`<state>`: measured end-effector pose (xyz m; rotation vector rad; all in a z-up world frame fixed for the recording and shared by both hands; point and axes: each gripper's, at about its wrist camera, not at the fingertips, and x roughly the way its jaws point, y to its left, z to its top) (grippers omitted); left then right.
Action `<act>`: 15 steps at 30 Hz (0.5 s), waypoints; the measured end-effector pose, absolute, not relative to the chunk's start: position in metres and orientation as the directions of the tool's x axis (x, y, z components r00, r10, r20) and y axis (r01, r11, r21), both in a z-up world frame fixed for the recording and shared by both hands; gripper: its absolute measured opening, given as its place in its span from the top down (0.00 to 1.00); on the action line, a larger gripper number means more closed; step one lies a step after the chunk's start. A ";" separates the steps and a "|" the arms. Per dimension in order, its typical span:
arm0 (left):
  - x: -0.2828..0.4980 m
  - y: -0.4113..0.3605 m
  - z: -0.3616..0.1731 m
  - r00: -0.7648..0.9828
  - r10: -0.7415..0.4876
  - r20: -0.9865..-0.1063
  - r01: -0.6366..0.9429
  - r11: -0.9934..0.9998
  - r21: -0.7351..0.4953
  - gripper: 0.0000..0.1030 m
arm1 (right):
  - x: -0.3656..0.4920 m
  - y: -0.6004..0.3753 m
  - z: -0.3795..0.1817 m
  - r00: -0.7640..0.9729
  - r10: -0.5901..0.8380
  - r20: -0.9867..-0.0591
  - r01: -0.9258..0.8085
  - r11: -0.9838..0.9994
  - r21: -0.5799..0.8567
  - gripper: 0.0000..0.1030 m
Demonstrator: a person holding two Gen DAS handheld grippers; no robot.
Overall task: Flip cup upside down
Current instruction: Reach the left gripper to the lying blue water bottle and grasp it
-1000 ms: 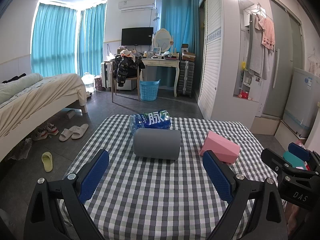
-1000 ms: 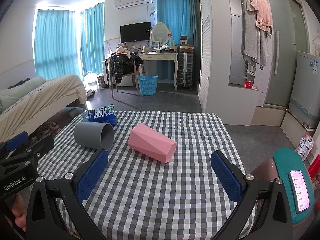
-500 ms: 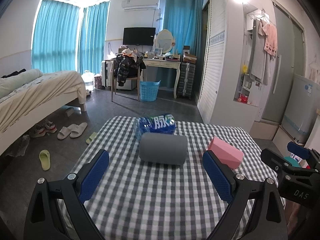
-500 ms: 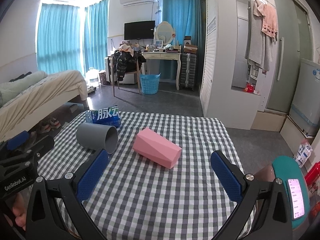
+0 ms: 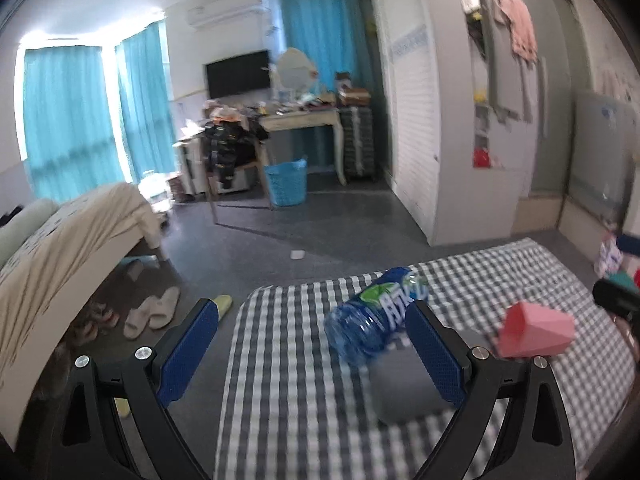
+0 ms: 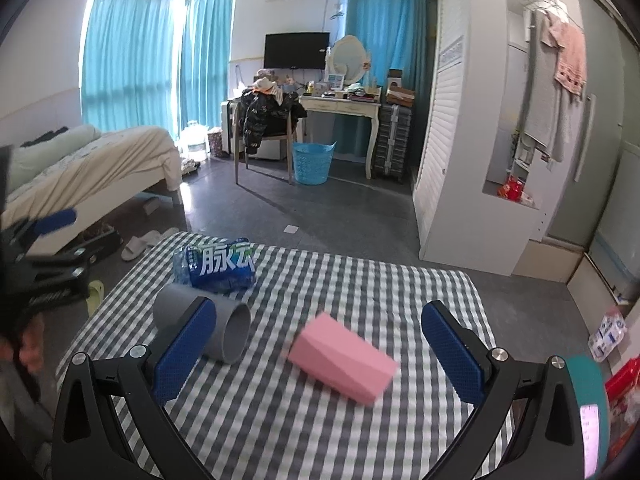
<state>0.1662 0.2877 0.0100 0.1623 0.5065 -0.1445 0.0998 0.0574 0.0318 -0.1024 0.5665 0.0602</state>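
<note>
On the checked tablecloth (image 6: pixel 360 280): grey plastic cup (image 6: pixel 224 330) lying on its side, mouth open sideways | left gripper (image 5: pixel 316 346) tilted, jaws wide apart, empty, right pad in front of cup; right gripper (image 6: pixel 320 340) level, jaws wide apart, empty | pink faceted block (image 6: pixel 344 354) beside cup; blue-labelled water bottle (image 6: pixel 218 266) behind it

A blue bottle (image 6: pixel 216 266) lies on the checkered tablecloth (image 6: pixel 320 420); a laundry basket (image 6: pixel 312 163) stands beyond.

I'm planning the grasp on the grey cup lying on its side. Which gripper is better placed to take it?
Left, probably. The left gripper is open, and the grey cup lies close, just inside its right finger. The right gripper is also open but frames the pink cup; the grey one sits behind its left finger.
</note>
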 end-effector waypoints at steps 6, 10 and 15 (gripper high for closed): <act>0.231 0.280 -0.022 0.759 -0.237 -0.607 0.340 0.938 0.060 0.06 | 0.151 0.062 0.025 0.824 0.002 -0.567 -0.068 0.993 -0.096 0.00; 0.268 0.268 -0.040 0.676 -0.294 -0.676 0.427 0.904 0.033 0.06 | 0.174 0.058 0.019 0.816 -0.008 -0.578 -0.056 0.994 -0.092 0.00; 0.301 0.255 -0.055 0.577 -0.351 -0.738 0.516 0.857 -0.004 0.06 | 0.195 0.051 0.011 0.811 -0.038 -0.583 -0.023 0.995 -0.096 0.00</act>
